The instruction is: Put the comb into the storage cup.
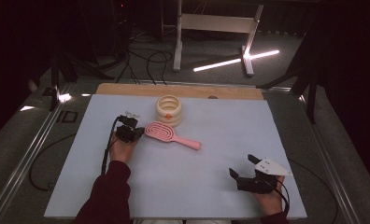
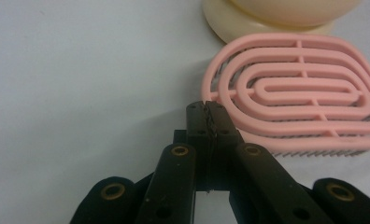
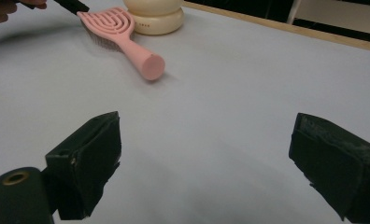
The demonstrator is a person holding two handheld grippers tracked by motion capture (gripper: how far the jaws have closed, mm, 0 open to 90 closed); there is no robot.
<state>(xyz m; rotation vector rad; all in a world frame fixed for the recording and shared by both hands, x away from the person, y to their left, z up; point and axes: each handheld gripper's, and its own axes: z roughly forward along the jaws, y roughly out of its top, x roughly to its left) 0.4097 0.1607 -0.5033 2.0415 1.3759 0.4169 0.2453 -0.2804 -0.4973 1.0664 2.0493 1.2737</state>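
**Pink hairbrush lies flat, closed left jaws at its head**

The pink hairbrush [image 1: 171, 135] lies on the pale desk [image 1: 211, 186], vented back up and bristles down, its oval head just in front of the cream ribbed container [image 1: 168, 110] and its handle running out toward the right side of the desk. In the left gripper view the head's rim may touch the container's base, though the contact itself cannot be made out.

The brush looks like moulded plastic: light, stiff, and smooth enough to slide on the desk when nudged. The open ribs of the head are thin and the bristles underneath are springy, so neither offers a firm bite. The rounded handle [image 3: 143, 57] looks like the better place to take hold, pinched across its width near the middle; its glossy surface could let it twist if caught near the tip.

The left hand-held gripper [image 2: 206, 112] has its jaws pressed together with nothing between them, tips right at the near edge of the brush head. The right hand-held gripper [image 3: 206, 158] rests well apart near the desk's front right, jaws spread wide and empty, pointing toward the handle's end.
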